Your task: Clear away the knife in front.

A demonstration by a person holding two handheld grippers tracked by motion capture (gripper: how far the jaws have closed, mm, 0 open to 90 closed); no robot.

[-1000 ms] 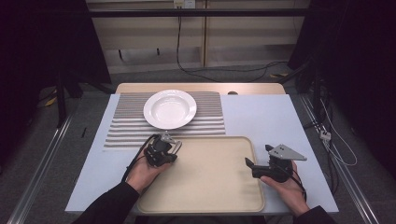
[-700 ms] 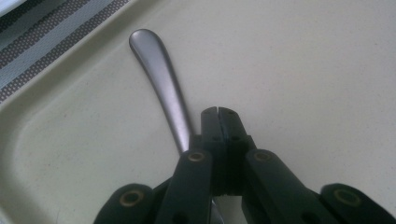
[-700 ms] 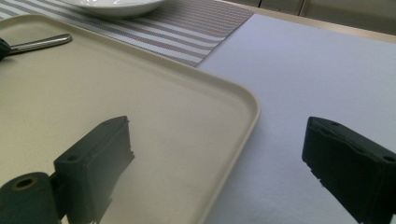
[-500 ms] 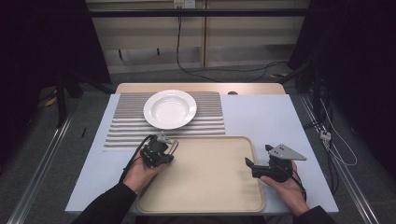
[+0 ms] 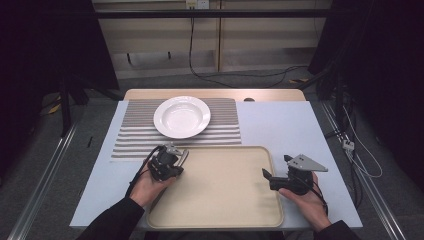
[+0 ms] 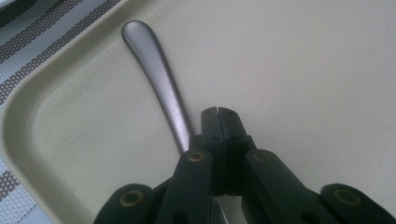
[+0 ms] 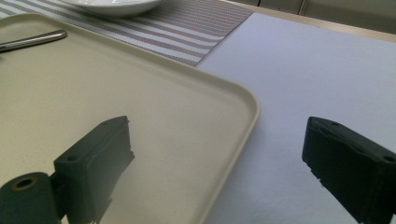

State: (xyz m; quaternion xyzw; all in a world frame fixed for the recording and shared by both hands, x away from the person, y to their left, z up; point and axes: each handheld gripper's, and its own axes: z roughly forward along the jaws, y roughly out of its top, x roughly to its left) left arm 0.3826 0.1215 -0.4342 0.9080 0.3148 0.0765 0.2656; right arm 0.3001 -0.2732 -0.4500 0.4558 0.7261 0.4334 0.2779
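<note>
On tray, left claw pinching utensil handle

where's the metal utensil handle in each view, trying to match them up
High view: the metal utensil handle glints by the left gripper, at the beige tray's far left corner.
Left gripper view: it runs from upper left down beside the shut jaws, near the tray's rounded corner.
Right gripper view: its tip lies at the upper left edge, on the tray.
Shared landmark: the tray.
</note>
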